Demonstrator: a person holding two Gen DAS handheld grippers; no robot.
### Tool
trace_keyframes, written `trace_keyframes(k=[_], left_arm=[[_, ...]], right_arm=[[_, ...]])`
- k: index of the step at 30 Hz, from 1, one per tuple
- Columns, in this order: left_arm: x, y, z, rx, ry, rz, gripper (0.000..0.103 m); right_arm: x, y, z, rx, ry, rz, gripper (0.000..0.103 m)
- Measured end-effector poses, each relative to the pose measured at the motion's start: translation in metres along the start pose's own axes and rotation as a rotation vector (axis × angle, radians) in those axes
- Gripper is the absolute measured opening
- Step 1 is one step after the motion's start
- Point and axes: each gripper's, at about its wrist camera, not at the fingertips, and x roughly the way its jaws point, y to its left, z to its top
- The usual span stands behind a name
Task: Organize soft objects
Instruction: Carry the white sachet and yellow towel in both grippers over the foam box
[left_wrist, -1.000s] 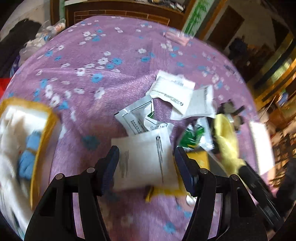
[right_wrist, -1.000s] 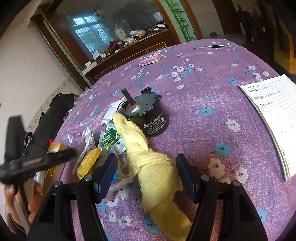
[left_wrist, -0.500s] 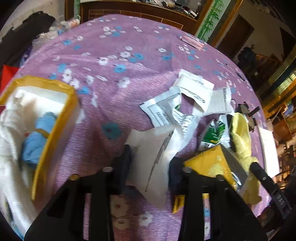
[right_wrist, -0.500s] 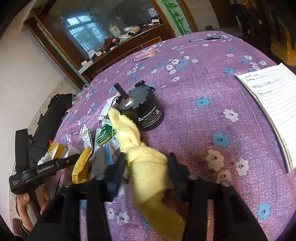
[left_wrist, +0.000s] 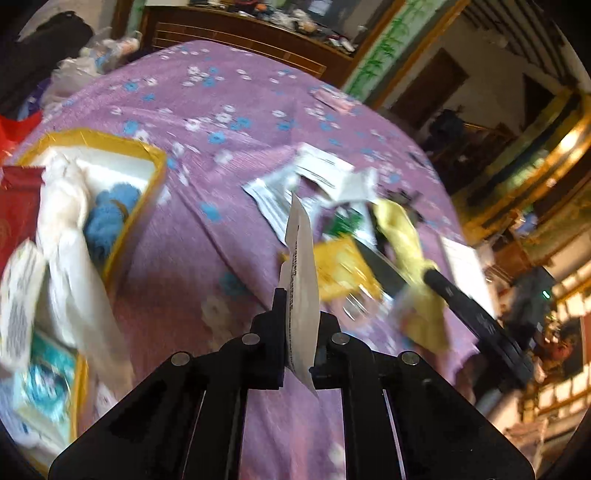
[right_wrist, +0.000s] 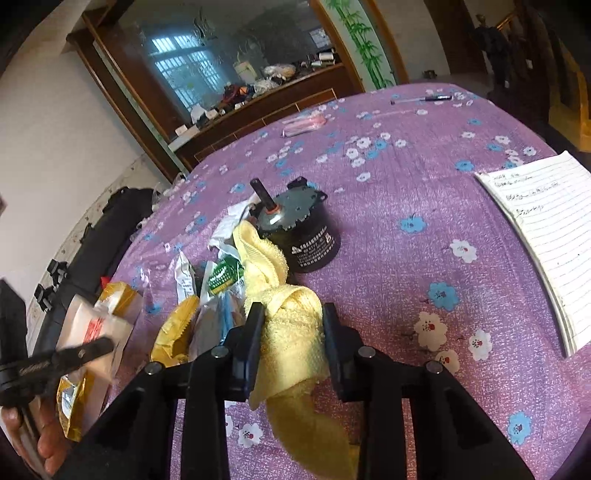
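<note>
Left gripper (left_wrist: 297, 332): jaws have just closed and now pinch a white sachet (left_wrist: 301, 280), which stands edge-on between the pads, clear of the cloth.
Right gripper (right_wrist: 291, 339): jaws have just been closing; both pads press on a yellow towel (right_wrist: 291, 325), bunched between them.
Yellow towel, position: lies on the purple flowered tablecloth (right_wrist: 388, 206); its far end rests against a black motor (right_wrist: 299, 232), its near end trails under the gripper.
Yellow-rimmed box (left_wrist: 125, 218): at the left in the left wrist view, on the tablecloth; holds white cloth (left_wrist: 62, 206) and a blue soft item (left_wrist: 110, 210).
Packet pile (left_wrist: 314, 184): white and foil sachets, a green packet (right_wrist: 223, 275) and a yellow packet (left_wrist: 341, 266), heaped just beside the towel.
Lined notepad (right_wrist: 546, 229): at the right edge of the table, well apart from the towel.
Pen (right_wrist: 424, 99): at the far edge of the table.
Person's hand (right_wrist: 44, 443): grips the left tool's handle, low left in the right wrist view.
Image quality: left wrist view blurred; print on the sachet unreadable.
</note>
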Motion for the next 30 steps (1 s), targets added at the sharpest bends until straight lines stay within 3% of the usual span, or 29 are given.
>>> trace_keyframes(k=[2, 6, 9, 12, 15, 19, 24, 30], left_arm=[[-0.009, -0.004, -0.011, 0.019, 0.006, -0.011, 0.007], [-0.028, -0.009, -0.033, 0.050, 0.010, -0.083, 0.007], [-0.040, -0.004, -0.041, 0.048, 0.025, -0.123, 0.007], [-0.066, 0.011, -0.040, 0.030, -0.013, -0.161, 0.007], [-0.095, 0.030, -0.035, 0.002, -0.061, -0.183, 0.007], [-0.133, 0.067, -0.024, -0.050, -0.135, -0.156, 0.007], [-0.160, 0.114, -0.012, -0.122, -0.189, -0.126, 0.007], [-0.165, 0.154, 0.008, -0.166, -0.212, -0.065, 0.007]], right_arm=[[-0.014, 0.000, -0.005, 0.017, -0.046, 0.002, 0.030], [-0.039, -0.001, -0.027, 0.086, -0.105, -0.089, 0.030], [-0.065, 0.009, -0.036, 0.126, -0.169, -0.108, 0.030], [-0.093, 0.031, -0.033, 0.106, -0.259, -0.091, 0.030], [-0.103, 0.065, -0.028, 0.065, -0.283, 0.008, 0.030], [-0.086, 0.119, -0.020, -0.005, -0.234, 0.151, 0.030], [-0.036, 0.176, -0.021, -0.064, -0.104, 0.288, 0.030], [0.012, 0.225, -0.016, -0.149, -0.020, 0.316, 0.030]])
